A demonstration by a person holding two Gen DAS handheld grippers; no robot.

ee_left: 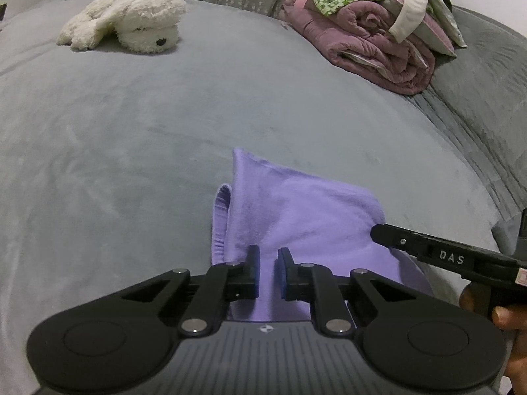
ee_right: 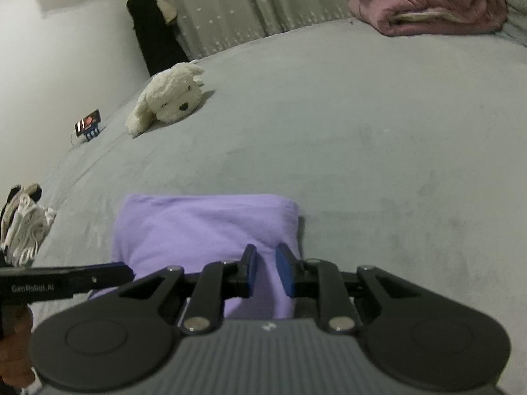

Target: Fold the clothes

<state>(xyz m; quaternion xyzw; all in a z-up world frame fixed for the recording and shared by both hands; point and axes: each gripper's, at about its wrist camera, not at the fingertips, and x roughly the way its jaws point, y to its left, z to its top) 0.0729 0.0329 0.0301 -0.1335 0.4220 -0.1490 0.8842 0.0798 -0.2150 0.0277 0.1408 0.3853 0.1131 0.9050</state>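
folded lilac garment [ee_left: 296, 217], ribbed cuff showing; left tongs [ee_left: 268, 260] and right tongs [ee_right: 265, 256] narrow, pinching it.

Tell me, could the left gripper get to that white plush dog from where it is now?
Probably yes: the left gripper sits over the purple garment, and only bare grey bedding lies between it and the plush dog.

Dim, flat indoor light is falling evenly over the grey bed [ee_left: 164, 125], casting only soft, faint shadows under the plush dog [ee_left: 131, 19] and the folded purple cloth [ee_left: 296, 210], with no glare anywhere. The fisheye lens is bending the bed into a dome and darkening the top corners in both views. The right wrist view is looking softer and grainier, the plush dog [ee_right: 171, 98] and the pink blanket [ee_right: 428, 3] blurring slightly, while the left wrist view is staying fairly sharp.
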